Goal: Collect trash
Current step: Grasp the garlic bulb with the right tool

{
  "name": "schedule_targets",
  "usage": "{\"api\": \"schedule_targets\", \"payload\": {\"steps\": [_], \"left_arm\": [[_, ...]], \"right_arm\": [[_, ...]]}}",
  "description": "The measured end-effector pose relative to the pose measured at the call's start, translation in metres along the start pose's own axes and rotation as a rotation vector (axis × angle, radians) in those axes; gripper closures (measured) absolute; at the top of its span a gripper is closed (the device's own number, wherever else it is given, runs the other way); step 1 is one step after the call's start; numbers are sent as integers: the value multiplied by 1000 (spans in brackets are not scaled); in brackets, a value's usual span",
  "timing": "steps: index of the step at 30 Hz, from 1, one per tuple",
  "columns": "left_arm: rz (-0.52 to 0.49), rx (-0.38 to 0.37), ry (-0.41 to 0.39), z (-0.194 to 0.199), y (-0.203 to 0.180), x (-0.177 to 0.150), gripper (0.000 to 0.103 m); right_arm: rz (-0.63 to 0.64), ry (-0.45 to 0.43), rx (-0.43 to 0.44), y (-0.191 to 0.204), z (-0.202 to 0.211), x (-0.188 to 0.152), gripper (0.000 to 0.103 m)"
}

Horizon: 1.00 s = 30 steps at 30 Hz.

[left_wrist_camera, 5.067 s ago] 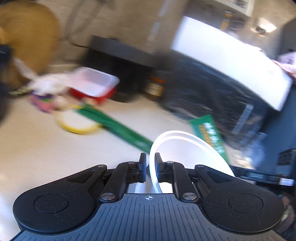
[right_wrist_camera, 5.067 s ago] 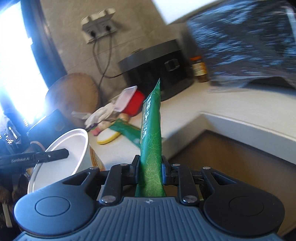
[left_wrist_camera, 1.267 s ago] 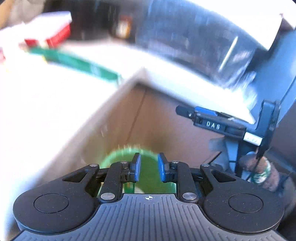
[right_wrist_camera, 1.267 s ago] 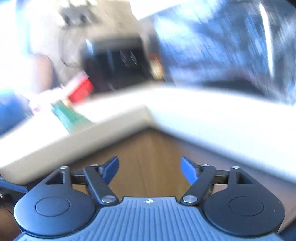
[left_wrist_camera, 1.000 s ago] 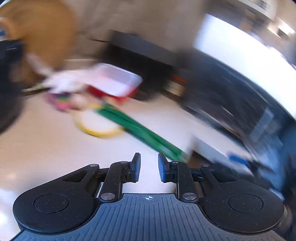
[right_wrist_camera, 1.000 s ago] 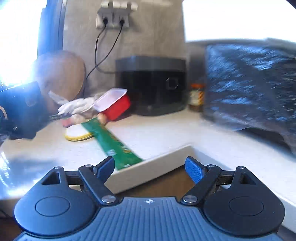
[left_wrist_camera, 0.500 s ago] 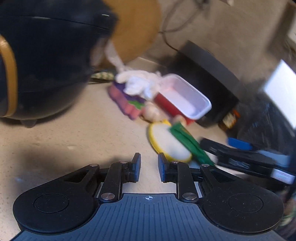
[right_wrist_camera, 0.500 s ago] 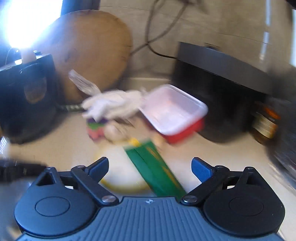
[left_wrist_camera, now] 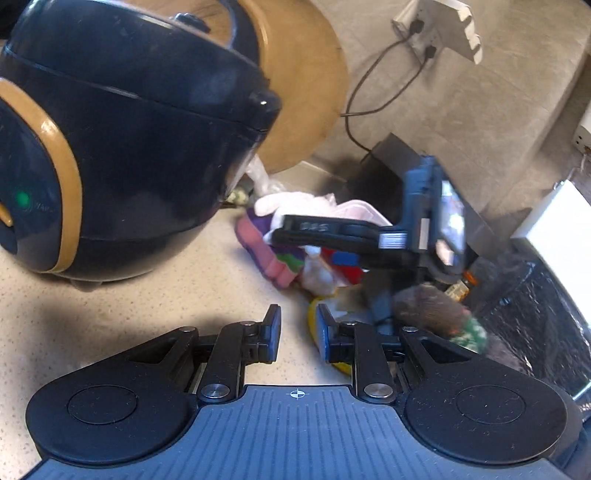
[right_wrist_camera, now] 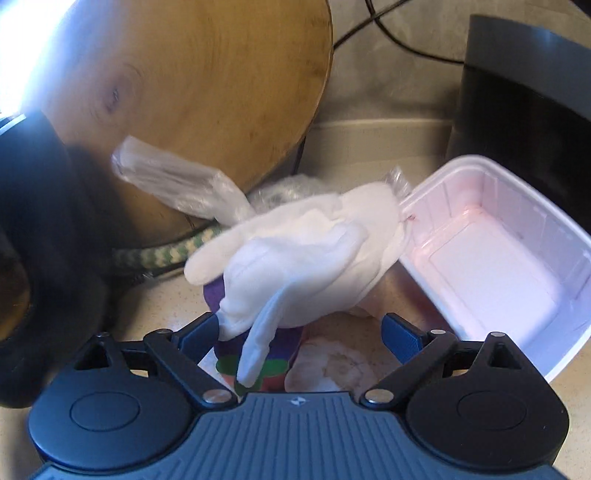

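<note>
A pile of trash lies on the speckled counter: a white glove, a purple and pink striped pad under it, a clear plastic bag and a white plastic tray. My right gripper hovers over the pile with its jaws wide and closing. The glove's fingers hang between them, and the pads do not press on it. In the left wrist view my left gripper stands slightly apart over bare counter with nothing between its fingers. A yellow-rimmed lid lies just right of it.
A dark rice cooker fills the left, with a round wooden board leaning on the wall behind it. A black appliance stands at the back right, cables run to a wall socket, and a black bag is at the right.
The cup and green packet held five seconds ago are gone from both grippers. My right gripper has swept in over the trash pile, close to the glove. The left has swung toward the rice cooker.
</note>
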<state>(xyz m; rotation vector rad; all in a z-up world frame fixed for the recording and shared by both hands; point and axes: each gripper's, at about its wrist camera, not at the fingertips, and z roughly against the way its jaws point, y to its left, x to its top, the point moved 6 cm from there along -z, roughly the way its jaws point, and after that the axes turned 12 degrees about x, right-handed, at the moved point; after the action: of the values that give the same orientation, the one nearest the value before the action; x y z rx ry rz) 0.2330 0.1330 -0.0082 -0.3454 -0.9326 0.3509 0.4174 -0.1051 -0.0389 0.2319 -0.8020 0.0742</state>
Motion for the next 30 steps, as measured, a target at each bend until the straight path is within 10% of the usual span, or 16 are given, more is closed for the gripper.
{"api": "schedule_targets", "payload": {"steps": [5,8,17,24,30], "left_arm": [[29,7,-22,5,3,4,80],[19,-2,-33,7,-2,4,80],[-73,38,13,-3,-17,-13,80],[-65,83,44,-18,-7,-19,80],[-45,99,4,-16,-2,-14,80]], "right_arm": [[-18,28,40,6,35,-16,76],[-47,52,119,13,68,-35,81],[20,37,120,22,114,-68,80],[-40,-31,84,-8,117,-63,42],[-50,-45,123,-5,85,-52,31]]}}
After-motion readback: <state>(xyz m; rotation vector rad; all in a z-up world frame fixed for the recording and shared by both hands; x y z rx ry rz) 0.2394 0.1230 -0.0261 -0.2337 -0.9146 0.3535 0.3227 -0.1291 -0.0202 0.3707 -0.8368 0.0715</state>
